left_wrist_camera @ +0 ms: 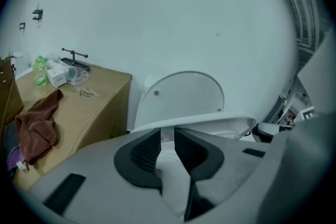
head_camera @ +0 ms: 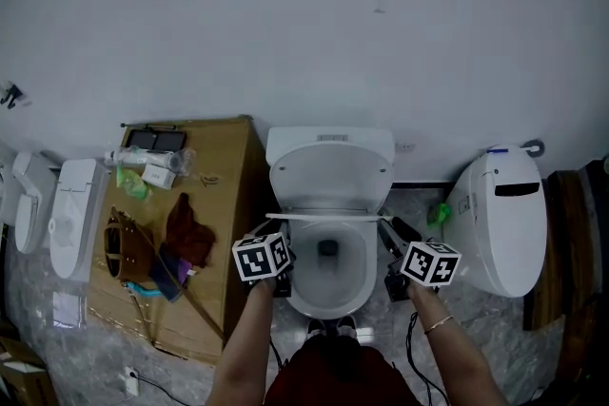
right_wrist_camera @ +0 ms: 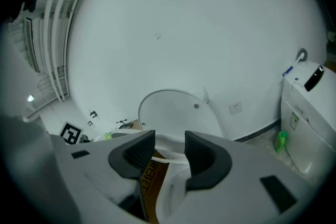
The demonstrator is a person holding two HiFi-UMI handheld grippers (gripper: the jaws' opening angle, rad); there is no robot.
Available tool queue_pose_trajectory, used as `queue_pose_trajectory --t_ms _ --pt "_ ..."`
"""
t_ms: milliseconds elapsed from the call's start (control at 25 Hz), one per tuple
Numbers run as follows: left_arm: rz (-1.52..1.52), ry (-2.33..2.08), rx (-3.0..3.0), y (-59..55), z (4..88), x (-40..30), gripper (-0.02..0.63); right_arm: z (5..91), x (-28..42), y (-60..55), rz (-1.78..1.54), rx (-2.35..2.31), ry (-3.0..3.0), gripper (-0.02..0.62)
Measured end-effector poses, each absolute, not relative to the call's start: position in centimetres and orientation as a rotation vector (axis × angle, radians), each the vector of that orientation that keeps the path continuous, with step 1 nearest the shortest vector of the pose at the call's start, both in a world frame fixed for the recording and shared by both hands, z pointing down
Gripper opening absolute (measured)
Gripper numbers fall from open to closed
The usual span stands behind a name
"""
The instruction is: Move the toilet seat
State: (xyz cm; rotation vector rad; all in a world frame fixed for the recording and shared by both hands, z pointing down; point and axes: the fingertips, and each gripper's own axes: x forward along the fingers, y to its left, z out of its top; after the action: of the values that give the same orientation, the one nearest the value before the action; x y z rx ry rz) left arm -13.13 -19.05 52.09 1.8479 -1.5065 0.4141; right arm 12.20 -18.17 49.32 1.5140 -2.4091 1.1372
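Observation:
A white toilet stands in the middle of the head view, its lid upright against the wall. The toilet seat is lifted off the bowl and shows edge-on as a thin white line. My left gripper is shut on the seat's left rim; in the left gripper view the seat runs off to the right from between the pads of that gripper. My right gripper is at the seat's right rim. Its jaws stand around the seat with a little room left.
A cardboard box stands left of the toilet, with a brown bag, a dark red cloth and bottles on it. A second white toilet stands to the right and a green bottle between them. More white fixtures are at far left.

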Motion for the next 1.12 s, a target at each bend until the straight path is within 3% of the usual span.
queue_pose_trajectory --t_ms 480,1120 --pt "0.373 -1.536 1.856 -22.7 51.1 -13.0 0.098 49.7 11.0 -21.4 0.977 1.545 -2.347 0.11" --pt "0.344 -1.573 1.885 -28.5 50.4 -12.8 0.095 49.6 11.2 -27.7 0.875 1.648 -2.281 0.089"
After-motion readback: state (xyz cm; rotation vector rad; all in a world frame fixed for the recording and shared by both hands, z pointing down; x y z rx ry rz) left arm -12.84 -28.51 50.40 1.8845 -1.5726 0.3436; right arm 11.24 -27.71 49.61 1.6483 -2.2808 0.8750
